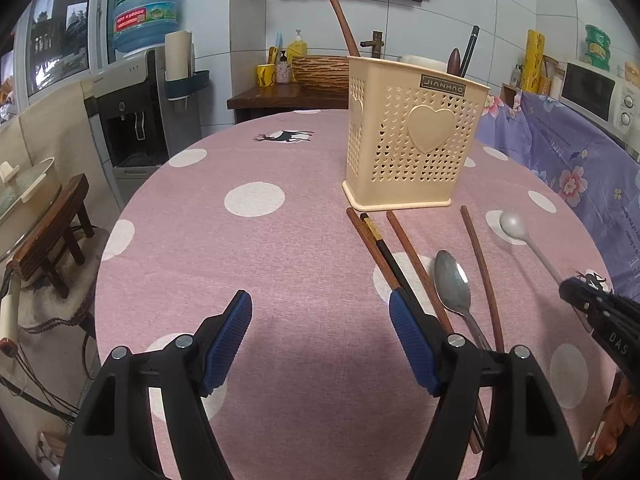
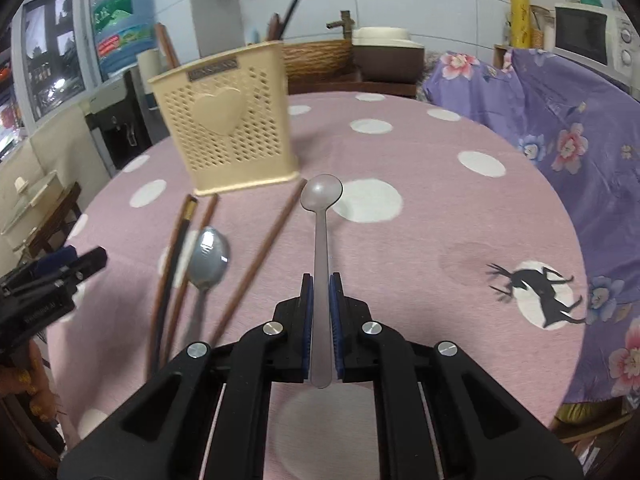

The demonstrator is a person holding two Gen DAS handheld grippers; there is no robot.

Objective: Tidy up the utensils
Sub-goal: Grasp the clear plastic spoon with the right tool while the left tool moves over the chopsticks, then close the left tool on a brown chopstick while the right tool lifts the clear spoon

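A cream perforated utensil holder [image 1: 408, 140] with a heart stands on the pink dotted tablecloth [image 1: 260, 248]; it holds a brown chopstick and dark utensils. It also shows in the right wrist view [image 2: 230, 124]. Before it lie brown chopsticks [image 1: 480, 268], a black chopstick [image 1: 390, 256] and a metal spoon [image 1: 452, 280]. My left gripper [image 1: 320, 340] is open and empty, left of the chopsticks. My right gripper [image 2: 321, 304] is shut on the handle of a grey plastic spoon [image 2: 322, 208], its bowl pointing toward the holder. The grey spoon shows at right in the left wrist view [image 1: 514, 226].
A purple floral cloth [image 2: 560, 128] covers furniture to the right, with a microwave [image 1: 596, 92] behind. A water dispenser [image 1: 132, 112] and a small wooden stool [image 1: 52, 236] stand left of the table. A wooden sideboard [image 1: 288, 96] with bottles is behind the table.
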